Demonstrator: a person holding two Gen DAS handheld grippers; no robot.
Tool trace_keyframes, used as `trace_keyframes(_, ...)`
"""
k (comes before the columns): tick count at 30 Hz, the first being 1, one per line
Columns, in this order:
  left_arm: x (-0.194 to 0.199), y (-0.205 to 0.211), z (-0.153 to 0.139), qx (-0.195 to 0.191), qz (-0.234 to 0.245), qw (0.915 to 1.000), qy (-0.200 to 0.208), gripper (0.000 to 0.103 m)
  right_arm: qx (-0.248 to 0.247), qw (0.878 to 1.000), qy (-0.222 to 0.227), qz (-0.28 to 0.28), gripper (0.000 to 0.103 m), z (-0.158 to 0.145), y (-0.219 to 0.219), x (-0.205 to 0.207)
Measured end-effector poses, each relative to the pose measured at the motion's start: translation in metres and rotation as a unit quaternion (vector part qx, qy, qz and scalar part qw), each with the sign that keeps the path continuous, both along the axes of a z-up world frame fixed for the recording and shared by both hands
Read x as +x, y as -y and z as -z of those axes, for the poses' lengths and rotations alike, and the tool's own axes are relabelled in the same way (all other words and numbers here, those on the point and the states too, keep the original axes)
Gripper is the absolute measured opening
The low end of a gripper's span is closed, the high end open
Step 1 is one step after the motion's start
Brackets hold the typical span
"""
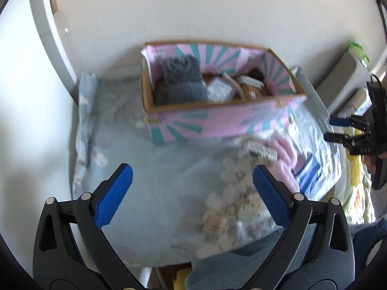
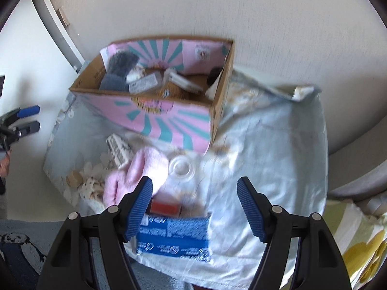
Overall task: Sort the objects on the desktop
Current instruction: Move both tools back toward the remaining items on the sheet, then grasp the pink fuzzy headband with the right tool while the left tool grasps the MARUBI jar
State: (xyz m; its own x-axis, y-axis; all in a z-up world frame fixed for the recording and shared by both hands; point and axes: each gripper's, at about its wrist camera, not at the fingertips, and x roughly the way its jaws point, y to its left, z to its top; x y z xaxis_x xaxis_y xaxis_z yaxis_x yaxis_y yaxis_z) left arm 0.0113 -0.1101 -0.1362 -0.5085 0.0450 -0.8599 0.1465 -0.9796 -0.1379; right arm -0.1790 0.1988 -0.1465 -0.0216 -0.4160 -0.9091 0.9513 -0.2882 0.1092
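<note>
At twelve o'clock from both grippers, a box (image 2: pixel 169 123) sits on the cloth-covered surface (image 2: pixel 278 145), holding a grey sock (image 1: pixel 183 79). Left gripper (image 1: pixel 193 186) and right gripper (image 2: pixel 194 201) hover with jaws open, empty. Pink socks (image 2: pixel 137 171) lie at ten o'clock from the right gripper, a blue packet (image 2: pixel 174 236) at six.

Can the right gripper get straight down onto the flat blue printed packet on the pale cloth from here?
Probably yes. The right gripper hangs open and empty above the flat blue printed packet, nothing covering the packet's top. Its left pad is close to the fluffy pink cloth, which might get brushed.
</note>
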Motion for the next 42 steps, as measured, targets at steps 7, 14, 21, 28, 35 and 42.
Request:
trace_keyframes(7,0.029,-0.031,0.034,-0.003,0.058,0.9983,0.007,0.094,0.01,0.999,0.05,-0.002,0.068,0.022,-0.001,0.024)
trace_keyframes(14,0.039,-0.044,0.074,0.005,0.082,0.9963,0.028,0.074,0.021,0.996,0.087,0.013,0.068,0.042,0.015,0.036)
trace_keyframes(21,0.044,-0.048,0.1,-0.003,0.087,0.9956,0.036,0.063,0.014,0.988,0.141,0.059,0.06,0.053,0.033,0.032)
trace_keyframes(28,0.044,-0.044,0.112,-0.007,0.086,0.9956,0.038,0.055,0.033,0.983,0.158,0.085,0.042,0.07,0.046,0.037)
trace_keyframes(35,0.042,-0.049,0.118,-0.023,0.107,0.993,0.046,0.037,0.027,0.979,0.166,0.111,0.028,0.077,0.048,0.034)
trace_keyframes(42,0.041,-0.044,0.115,-0.025,0.109,0.9924,0.051,0.03,0.024,0.983,0.149,0.108,0.021,0.073,0.049,0.041)
